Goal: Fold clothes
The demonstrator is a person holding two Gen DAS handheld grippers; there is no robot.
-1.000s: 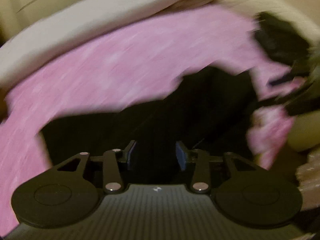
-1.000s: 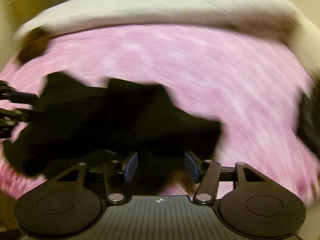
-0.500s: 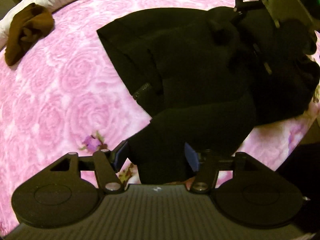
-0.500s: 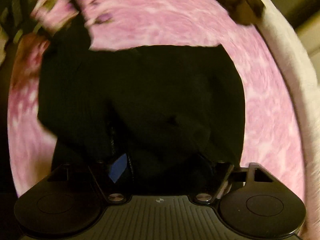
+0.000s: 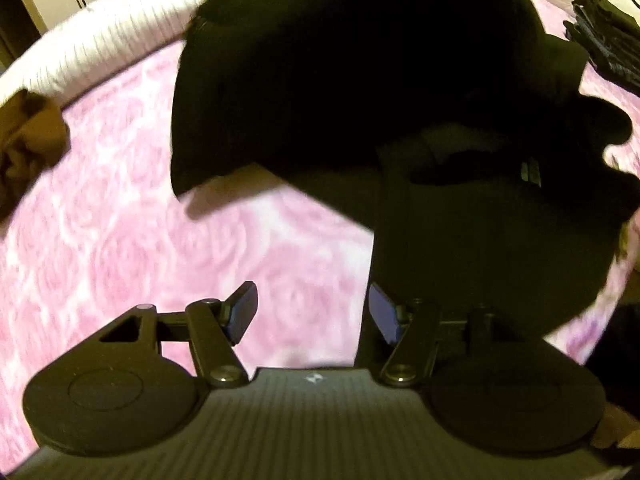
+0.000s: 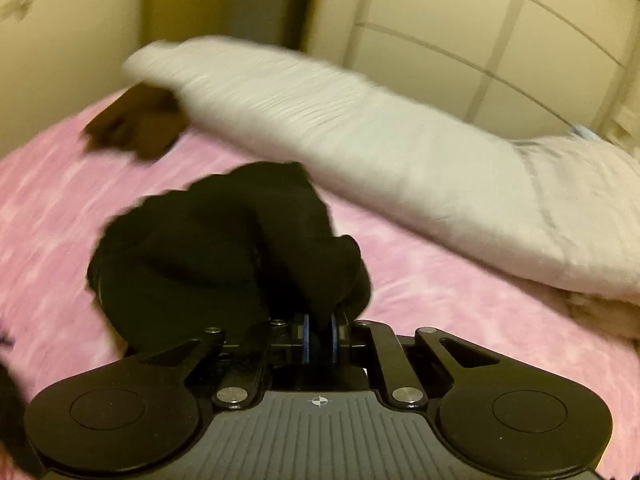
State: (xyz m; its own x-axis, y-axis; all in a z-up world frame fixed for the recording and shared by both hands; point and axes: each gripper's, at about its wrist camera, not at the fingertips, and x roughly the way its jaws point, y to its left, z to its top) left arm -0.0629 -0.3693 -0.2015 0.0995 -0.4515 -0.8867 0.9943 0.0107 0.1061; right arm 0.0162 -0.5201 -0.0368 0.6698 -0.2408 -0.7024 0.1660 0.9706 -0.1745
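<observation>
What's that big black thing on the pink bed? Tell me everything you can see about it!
It is a black garment, soft dark cloth, bunched and partly folded, not flat. It lies on the pink rose-patterned blanket. The right gripper is shut on a fold of it, pulling that part up into a crumpled heap. The left gripper is open beside its near edge, one finger over the cloth, not pinching it. One corner hangs lifted, casting a shadow. It is too dark to tell what kind of clothing it is.

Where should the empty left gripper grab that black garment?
Probably the loose corner of the black garment that juts out over the pink blanket. It sits raised, casting a shadow, so the open left gripper could come in low from the blanket side.
</observation>
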